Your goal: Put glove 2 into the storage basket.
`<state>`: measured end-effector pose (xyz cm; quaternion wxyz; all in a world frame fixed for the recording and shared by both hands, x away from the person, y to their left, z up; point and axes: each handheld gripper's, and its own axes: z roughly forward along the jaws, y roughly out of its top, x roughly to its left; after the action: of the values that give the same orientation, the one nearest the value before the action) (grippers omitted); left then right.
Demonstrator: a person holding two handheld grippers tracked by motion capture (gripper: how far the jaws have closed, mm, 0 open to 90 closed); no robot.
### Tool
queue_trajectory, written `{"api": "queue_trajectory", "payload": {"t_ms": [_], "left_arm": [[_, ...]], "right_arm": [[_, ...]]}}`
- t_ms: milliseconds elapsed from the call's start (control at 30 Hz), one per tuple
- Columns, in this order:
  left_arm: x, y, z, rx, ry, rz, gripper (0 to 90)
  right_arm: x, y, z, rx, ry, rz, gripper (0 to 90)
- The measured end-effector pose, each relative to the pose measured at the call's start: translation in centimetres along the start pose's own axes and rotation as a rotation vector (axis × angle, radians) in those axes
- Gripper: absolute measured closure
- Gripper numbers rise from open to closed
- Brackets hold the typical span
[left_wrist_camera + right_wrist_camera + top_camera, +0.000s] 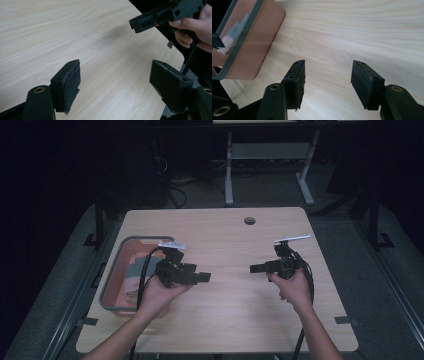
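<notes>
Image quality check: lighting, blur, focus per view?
High view: table lit, surroundings nearly black, slightly soft. Left gripper view: near pads sharp, the other claw a bit soft. Right gripper view: bright, even wood, orange bin soft at the edge.

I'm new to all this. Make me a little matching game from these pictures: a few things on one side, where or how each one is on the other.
Things:
1. left gripper
2. right gripper
3. orange bin
4. round hole

Places or states:
A. near the table's far edge
B. at the table's left edge, with cloth items inside
C. jaws open, pointing toward the bin
D. jaws open, pointing toward the other hand

Pairs: 1-D, 2-C, 3-B, 4-A
</notes>
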<state>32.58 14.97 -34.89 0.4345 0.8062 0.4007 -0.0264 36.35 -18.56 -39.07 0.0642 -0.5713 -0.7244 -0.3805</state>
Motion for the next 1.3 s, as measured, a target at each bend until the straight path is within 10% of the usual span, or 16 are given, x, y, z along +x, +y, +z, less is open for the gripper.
{"api": "queue_trajectory", "payload": {"t_ms": [1300], "left_arm": [[-2.1, -2.7, 4.9, 0.040, -0.060, 0.010, 24.8]], "right_arm": [[-5.2, -4.0, -1.7, 0.007, -0.049, 0.057, 43.0]]}}
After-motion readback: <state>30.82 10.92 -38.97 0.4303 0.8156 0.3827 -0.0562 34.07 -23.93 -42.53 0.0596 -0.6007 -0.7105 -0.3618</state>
